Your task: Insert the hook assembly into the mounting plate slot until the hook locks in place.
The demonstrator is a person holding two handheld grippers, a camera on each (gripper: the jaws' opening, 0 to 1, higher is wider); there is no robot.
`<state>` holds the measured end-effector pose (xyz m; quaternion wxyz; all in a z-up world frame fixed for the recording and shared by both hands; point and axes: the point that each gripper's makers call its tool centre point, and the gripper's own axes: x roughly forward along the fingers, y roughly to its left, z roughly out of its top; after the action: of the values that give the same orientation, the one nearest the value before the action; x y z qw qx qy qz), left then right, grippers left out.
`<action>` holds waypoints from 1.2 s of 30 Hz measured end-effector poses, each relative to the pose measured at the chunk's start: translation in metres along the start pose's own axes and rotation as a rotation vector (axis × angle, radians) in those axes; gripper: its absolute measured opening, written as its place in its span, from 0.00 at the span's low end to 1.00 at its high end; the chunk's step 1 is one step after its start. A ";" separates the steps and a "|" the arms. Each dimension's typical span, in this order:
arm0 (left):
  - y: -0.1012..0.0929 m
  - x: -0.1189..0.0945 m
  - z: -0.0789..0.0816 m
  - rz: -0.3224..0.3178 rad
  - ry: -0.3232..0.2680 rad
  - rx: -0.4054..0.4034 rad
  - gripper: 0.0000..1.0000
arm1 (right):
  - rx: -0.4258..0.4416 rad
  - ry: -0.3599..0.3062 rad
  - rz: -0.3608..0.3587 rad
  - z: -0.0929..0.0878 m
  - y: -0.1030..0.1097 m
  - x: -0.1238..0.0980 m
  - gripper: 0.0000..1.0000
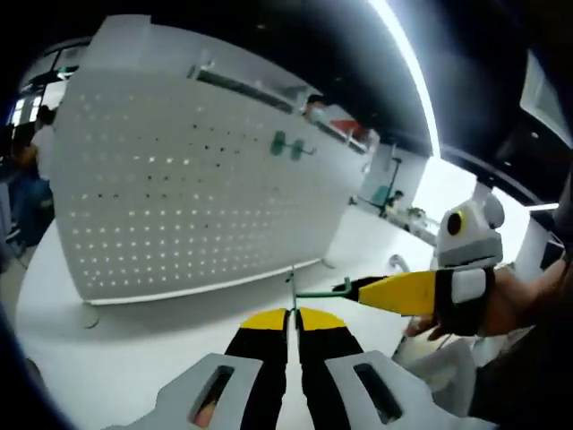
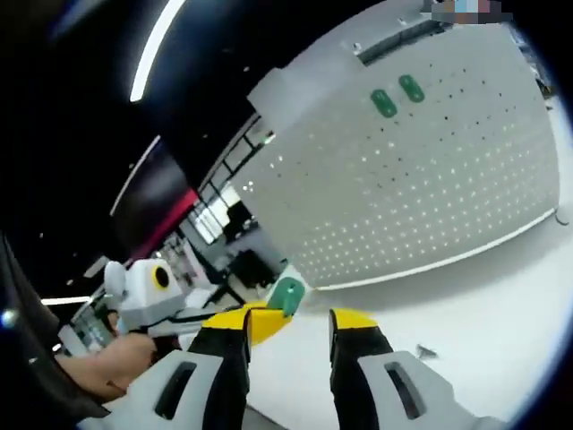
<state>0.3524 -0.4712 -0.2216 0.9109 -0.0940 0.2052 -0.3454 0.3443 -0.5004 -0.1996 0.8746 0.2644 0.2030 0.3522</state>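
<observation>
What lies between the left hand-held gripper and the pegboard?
In the left gripper view, bare white tabletop separates the left hand-held gripper from the pegboard. The green hook, pinched at its tips, stands short of the board's base.

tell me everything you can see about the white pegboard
The white pegboard is a large flat panel, metal by its look, perforated with regular rows of small holes. It stands upright on the white table, leaning back slightly. Two green hooks hang near its top edge. No gripper touches it.
</observation>
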 end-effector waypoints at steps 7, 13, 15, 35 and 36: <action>-0.010 -0.001 0.008 -0.021 -0.039 0.017 0.03 | 0.058 -0.022 0.036 0.011 0.006 0.005 0.24; -0.015 -0.002 0.018 -0.030 -0.085 0.030 0.03 | 0.093 -0.012 0.060 0.013 0.010 0.008 0.11; -0.017 -0.003 0.019 -0.038 -0.092 0.042 0.03 | 0.108 -0.012 0.065 0.013 0.011 0.008 0.07; -0.023 -0.004 0.018 -0.050 -0.089 0.143 0.04 | 0.174 0.005 0.064 0.009 0.012 0.008 0.01; -0.023 -0.004 0.018 -0.048 -0.089 0.150 0.04 | 0.168 0.005 0.064 0.009 0.012 0.008 0.01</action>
<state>0.3440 -0.4849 -0.1965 0.9150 -0.0458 0.1361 -0.3771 0.3485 -0.4903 -0.1865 0.8371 0.3423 0.2254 0.3623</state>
